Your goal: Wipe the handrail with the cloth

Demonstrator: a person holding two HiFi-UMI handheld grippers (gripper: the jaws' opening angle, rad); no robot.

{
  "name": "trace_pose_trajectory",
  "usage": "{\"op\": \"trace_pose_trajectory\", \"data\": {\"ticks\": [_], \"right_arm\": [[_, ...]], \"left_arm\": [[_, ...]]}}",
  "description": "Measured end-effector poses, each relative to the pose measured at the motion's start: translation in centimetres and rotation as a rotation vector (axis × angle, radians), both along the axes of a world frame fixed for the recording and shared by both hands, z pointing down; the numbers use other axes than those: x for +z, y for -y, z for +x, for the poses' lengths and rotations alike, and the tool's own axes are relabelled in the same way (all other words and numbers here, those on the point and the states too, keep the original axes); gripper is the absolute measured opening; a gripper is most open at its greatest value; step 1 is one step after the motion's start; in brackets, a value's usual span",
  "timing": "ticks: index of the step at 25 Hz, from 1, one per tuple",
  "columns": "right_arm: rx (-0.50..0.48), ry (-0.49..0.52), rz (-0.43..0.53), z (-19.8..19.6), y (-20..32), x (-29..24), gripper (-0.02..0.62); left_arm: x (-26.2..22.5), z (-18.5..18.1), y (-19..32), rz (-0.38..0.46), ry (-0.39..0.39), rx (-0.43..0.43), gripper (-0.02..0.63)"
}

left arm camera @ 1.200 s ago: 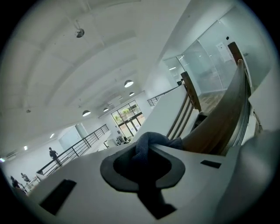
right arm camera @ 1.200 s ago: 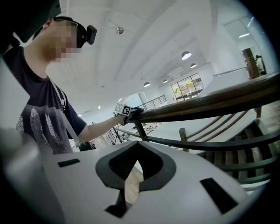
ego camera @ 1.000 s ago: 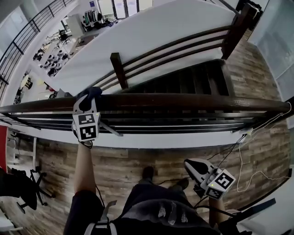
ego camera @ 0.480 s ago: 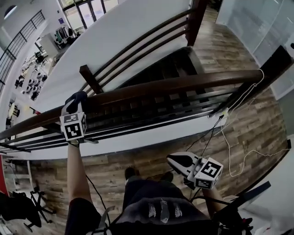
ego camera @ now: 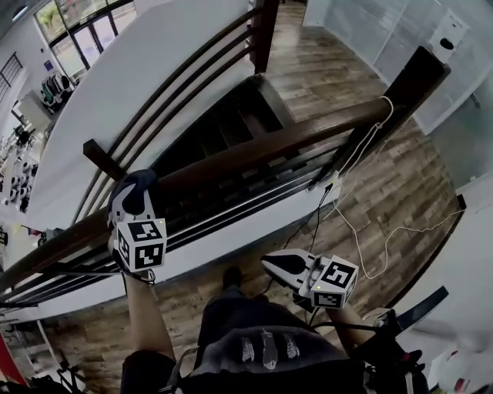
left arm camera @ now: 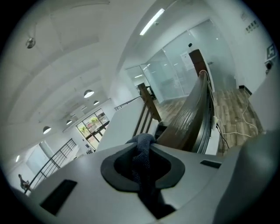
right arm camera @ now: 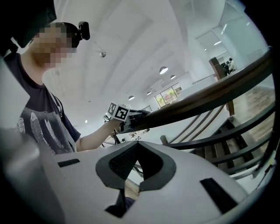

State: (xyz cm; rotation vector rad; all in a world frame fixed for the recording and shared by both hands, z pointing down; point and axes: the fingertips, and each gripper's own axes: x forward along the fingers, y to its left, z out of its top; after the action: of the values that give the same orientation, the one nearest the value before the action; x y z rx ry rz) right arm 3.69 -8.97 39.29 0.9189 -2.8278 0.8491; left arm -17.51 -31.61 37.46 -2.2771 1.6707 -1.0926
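Upper landing w/ wood-look plank floor (ego camera: 400, 192). A white half-wall (ego camera: 131, 69) sits far left/top, the stairwell (ego camera: 223, 123) drops down in the middle, and glass partitions (ego camera: 362, 23) stand top right. The dark wooden handrail (ego camera: 254, 150) runs diag. from low left up to a dark post (ego camera: 408, 92) at right, w/ thinner rails parallel below it.

Left gripper (ego camera: 132, 192) is up at the handrail toward its left part, reached by a bare forearm (ego camera: 142, 308) stretched fwd from the bottom edge, marker cube facing the head cam. In the left gripper view its jaws are clamped on the cloth (left arm camera: 141, 153), which fills the gap between them and bunches out past the tips. Handrail runs away to the right just beyond the tips. The cloth end is at the rail top, but actual contact isn't clear.

Right gripper (ego camera: 273, 264) is held low in front of the body, well apart from the handrail and below it, tips pointing left. In the right gripper view the jaws meet at the tips w/ nothing between them, and floor shows thru the gap behind.

Cloth is dark grey-blue, terry-like texture, crumpled into a wad. In the head view it shows as a dark lump over the rail at the left gripper's tips.
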Motion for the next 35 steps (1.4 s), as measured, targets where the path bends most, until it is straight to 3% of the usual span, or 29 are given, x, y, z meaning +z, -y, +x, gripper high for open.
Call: {"op": "trace_pose_trajectory", "data": {"ticks": [4,8,13,17,22,25,29,32,35], "right_arm": [[0.083,0.015,0.022,3.6,2.9,-0.2,0.002],[0.130,0.040,0.020,8.6,4.6,0.2,0.002],[0.144,0.098,0.015,18.3,4.8,1.4,0.002],[0.119,0.064,-0.001,26.7,3.1,3.0,0.002],[0.209,0.163,-0.054,34.7,0.9,4.6,0.002],[0.269,0.164,-0.079,38.1,-0.2,5.6,0.002],[0.338,0.194,-0.077,41.6,-1.3,6.1,0.002],[0.384,0.198,-0.093,43.8,-2.2,6.7,0.002],[0.403,0.202,-0.113,45.0,-2.9,7.4,0.002]], "left_arm": [[0.1,6.7,1.1,-0.059,0.008,0.134,0.040],[0.4,16.3,1.4,-0.068,0.038,0.272,0.040],[0.9,33.4,1.9,-0.053,0.082,0.419,0.040],[1.3,47.0,2.7,-0.065,0.090,0.504,0.040],[1.8,61.9,1.9,-0.124,0.094,0.656,0.040],[3.3,69.7,0.7,-0.187,0.113,0.763,0.040],[4.3,76.7,1.5,-0.113,0.171,0.777,0.040],[3.2,80.4,2.8,-0.045,0.153,0.775,0.040],[2.1,83.5,3.9,-0.049,0.119,0.788,0.040]]}}
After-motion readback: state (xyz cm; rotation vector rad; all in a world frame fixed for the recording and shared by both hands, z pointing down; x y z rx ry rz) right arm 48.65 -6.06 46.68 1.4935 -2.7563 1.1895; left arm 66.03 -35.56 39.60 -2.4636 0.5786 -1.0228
